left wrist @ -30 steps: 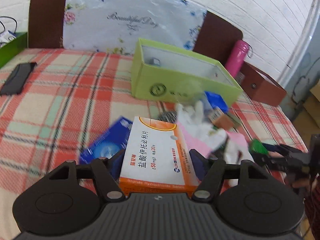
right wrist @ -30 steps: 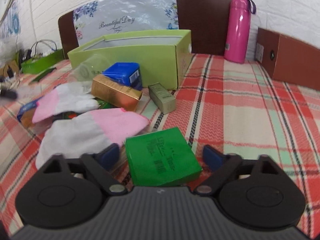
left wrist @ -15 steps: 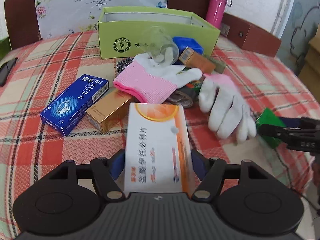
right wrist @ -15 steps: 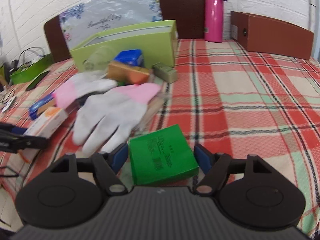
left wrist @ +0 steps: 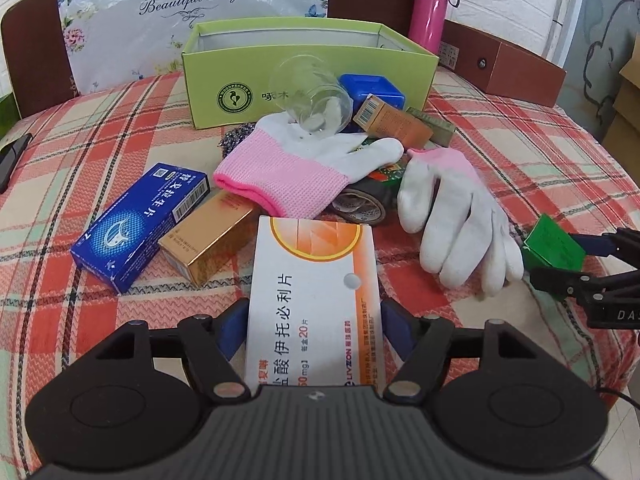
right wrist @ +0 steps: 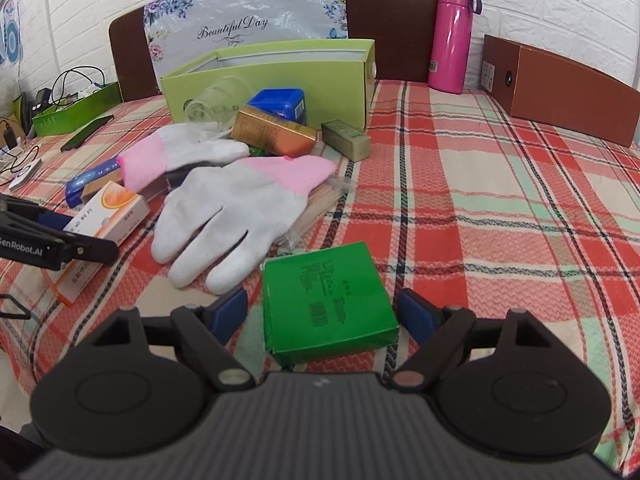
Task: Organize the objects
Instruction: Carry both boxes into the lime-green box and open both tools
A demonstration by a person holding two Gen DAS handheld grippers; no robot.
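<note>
My left gripper is shut on a white and orange medicine box, pads against its long sides, low over the near edge of the plaid table. The right wrist view shows that box at the far left in the black fingers. My right gripper straddles a green box lying on the cloth. Its jaws are opening, with a gap beside the left pad. A light green open box stands at the back, its inside mostly hidden.
Between grippers and green open box lies a pile: two white and pink gloves, a blue medicine box, gold boxes, a tipped glass jar, a tape roll. A pink bottle and brown box stand back right.
Both grippers pulled back towards the near table edge with their boxes. The left one rolled level. The right gripper's fingers have spread away from the green box.
</note>
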